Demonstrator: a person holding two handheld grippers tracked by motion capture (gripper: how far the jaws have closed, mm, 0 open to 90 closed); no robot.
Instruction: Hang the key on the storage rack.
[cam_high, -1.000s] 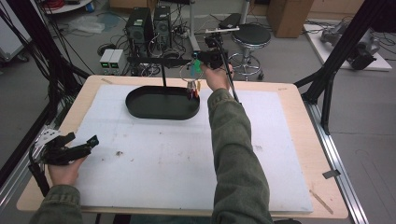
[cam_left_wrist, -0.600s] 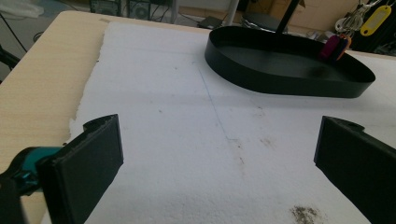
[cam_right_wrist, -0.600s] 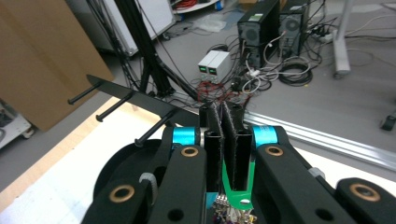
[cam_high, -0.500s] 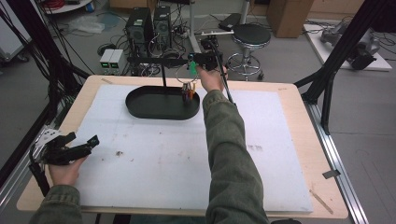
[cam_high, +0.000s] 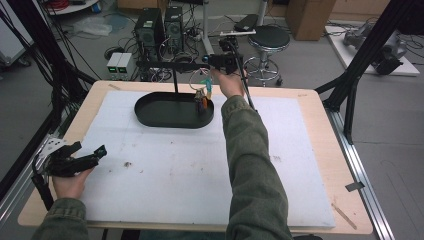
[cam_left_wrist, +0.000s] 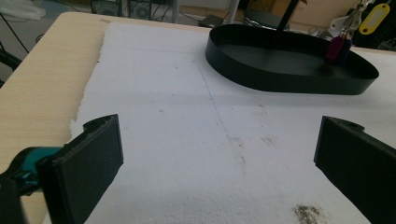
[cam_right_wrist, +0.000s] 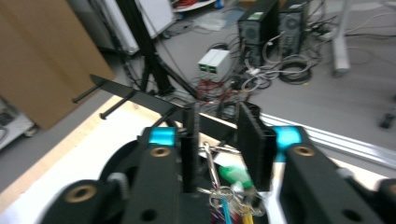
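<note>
Keys (cam_right_wrist: 229, 193) hung on rack peg (cam_high: 197, 65), dangling between the right gripper (cam_right_wrist: 222, 154)'s just-parted jaws, unpinched; tray (cam_high: 150, 117) at 6 o'clock below; left gripper (cam_left_wrist: 219, 158) spread, far.
</note>
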